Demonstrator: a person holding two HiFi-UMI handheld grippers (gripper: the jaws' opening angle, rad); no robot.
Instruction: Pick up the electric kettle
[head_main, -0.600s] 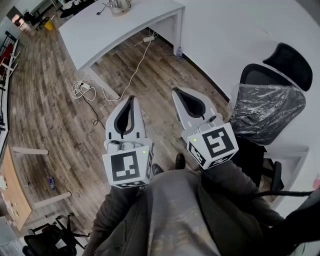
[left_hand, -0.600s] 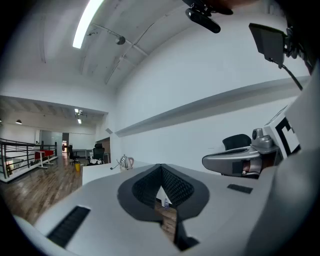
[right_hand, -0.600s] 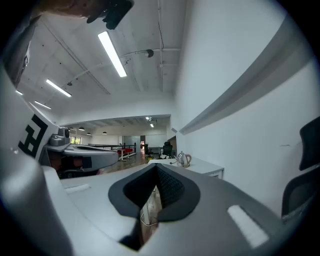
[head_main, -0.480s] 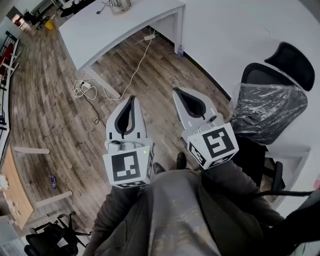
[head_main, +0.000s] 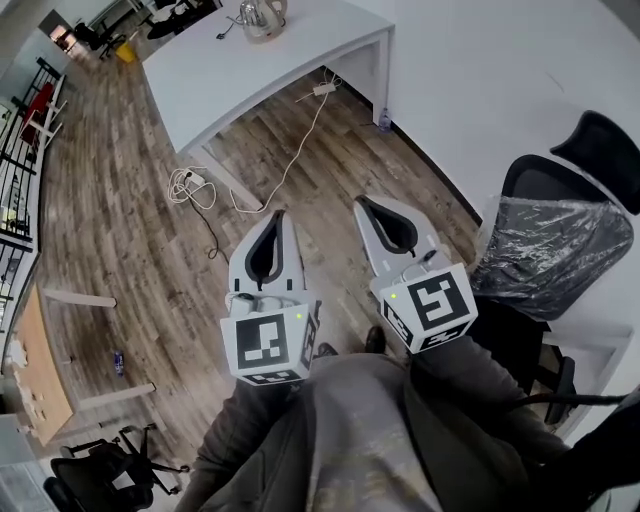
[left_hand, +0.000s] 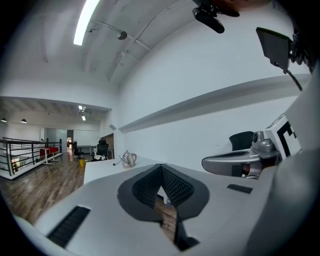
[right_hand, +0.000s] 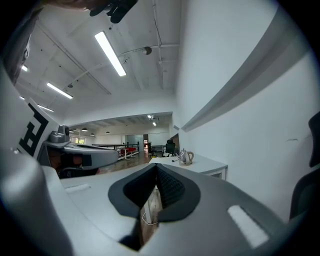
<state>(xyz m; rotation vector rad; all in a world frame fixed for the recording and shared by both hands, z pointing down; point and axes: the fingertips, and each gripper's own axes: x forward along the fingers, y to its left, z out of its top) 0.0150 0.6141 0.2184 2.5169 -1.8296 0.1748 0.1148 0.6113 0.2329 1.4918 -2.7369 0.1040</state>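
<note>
The small silvery electric kettle (head_main: 262, 14), at the far edge of the white table (head_main: 250, 70), is polished, mirror-bright metal. The table top is smooth and matt. The brown plank floor (head_main: 120, 200) is grained wood with a dull sheen. The left gripper (head_main: 279, 216) and right gripper (head_main: 362, 203) have smooth matt grey plastic shells and black ribbed pads (left_hand: 175, 187). Crinkled glossy plastic film (head_main: 550, 240) wraps the black office chair (head_main: 545, 175).

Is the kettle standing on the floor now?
No, the kettle stands on top of the white table, above the wooden floor.
</note>
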